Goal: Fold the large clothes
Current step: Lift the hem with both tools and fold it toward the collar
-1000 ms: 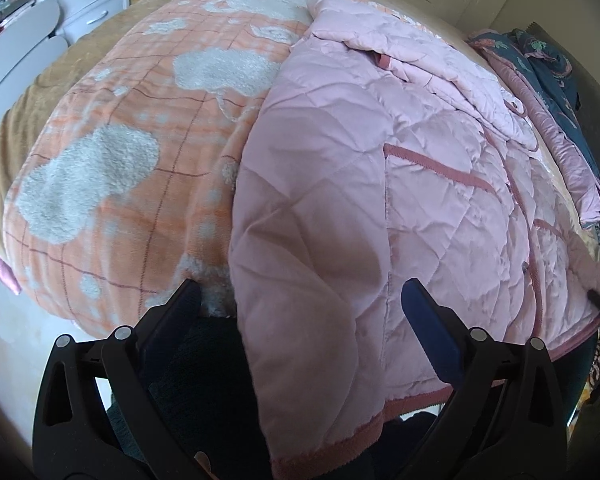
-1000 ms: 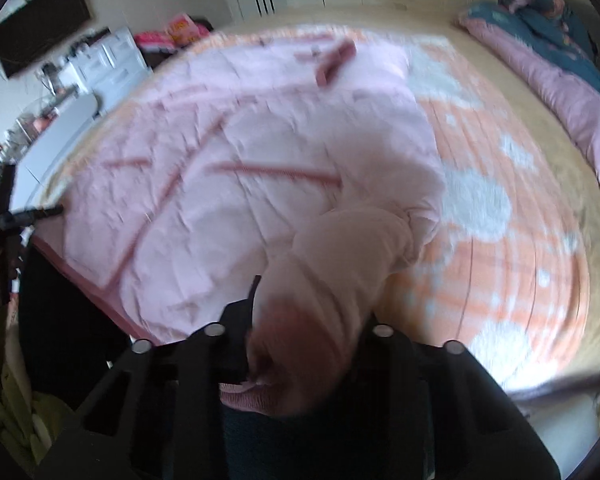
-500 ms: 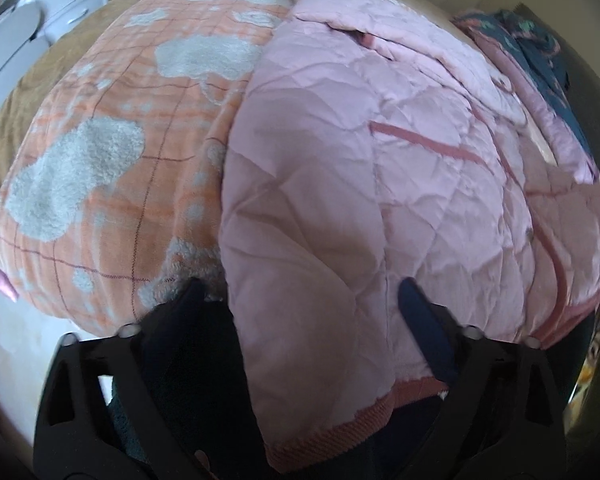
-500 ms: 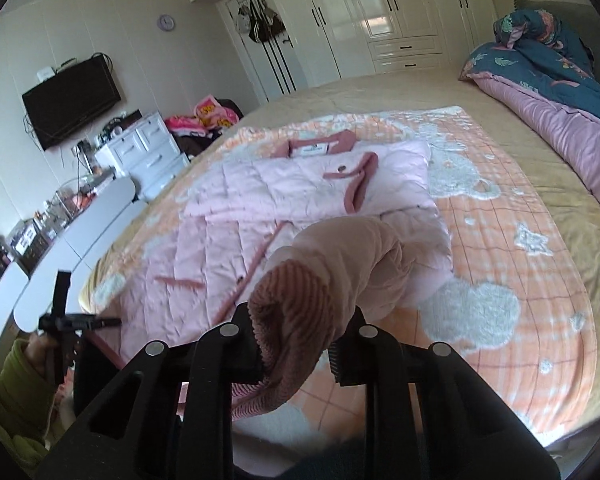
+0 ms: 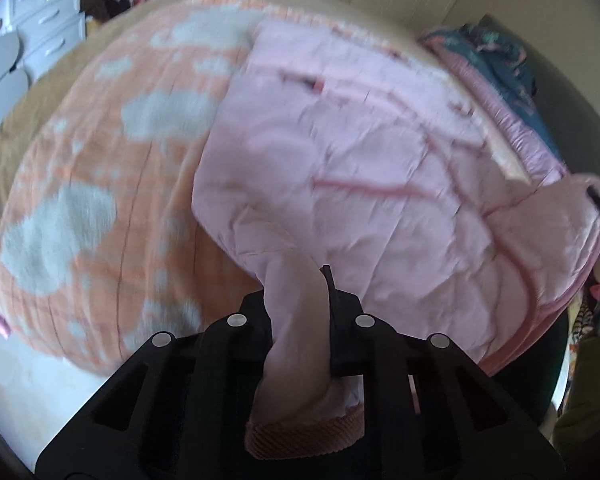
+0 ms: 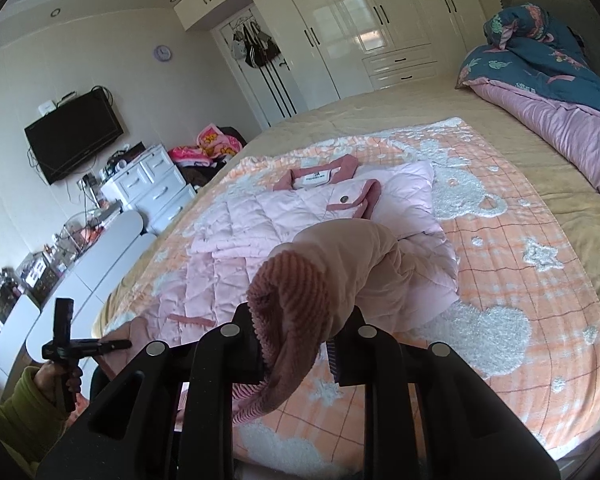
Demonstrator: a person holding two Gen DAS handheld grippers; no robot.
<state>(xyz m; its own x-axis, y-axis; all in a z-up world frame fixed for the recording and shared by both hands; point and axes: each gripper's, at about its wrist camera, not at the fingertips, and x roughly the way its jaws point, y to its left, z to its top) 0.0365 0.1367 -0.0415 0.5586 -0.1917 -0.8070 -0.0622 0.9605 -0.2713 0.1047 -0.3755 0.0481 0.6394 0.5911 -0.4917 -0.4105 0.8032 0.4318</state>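
Observation:
A pink quilted jacket [image 5: 360,168] with darker pink trim lies spread on the bed; it also shows in the right wrist view [image 6: 284,216]. My left gripper [image 5: 298,312] is shut on the jacket's near bottom hem, which bunches between the jaws. My right gripper [image 6: 300,344] is shut on the jacket's sleeve by its ribbed cuff [image 6: 290,296] and holds it lifted above the bed. The left gripper also shows in the right wrist view [image 6: 88,346], at the jacket's hem.
An orange checked blanket [image 6: 500,280] with white patches covers the bed. A pink and blue duvet [image 6: 560,92] lies along the right side. White drawers [image 6: 152,188] and a curved white desk [image 6: 92,260] stand on the left. Wardrobes [image 6: 360,28] line the far wall.
My left gripper has closed on the jacket's hem; it was open before. My right gripper has lifted the sleeve higher and tilted up towards the room.

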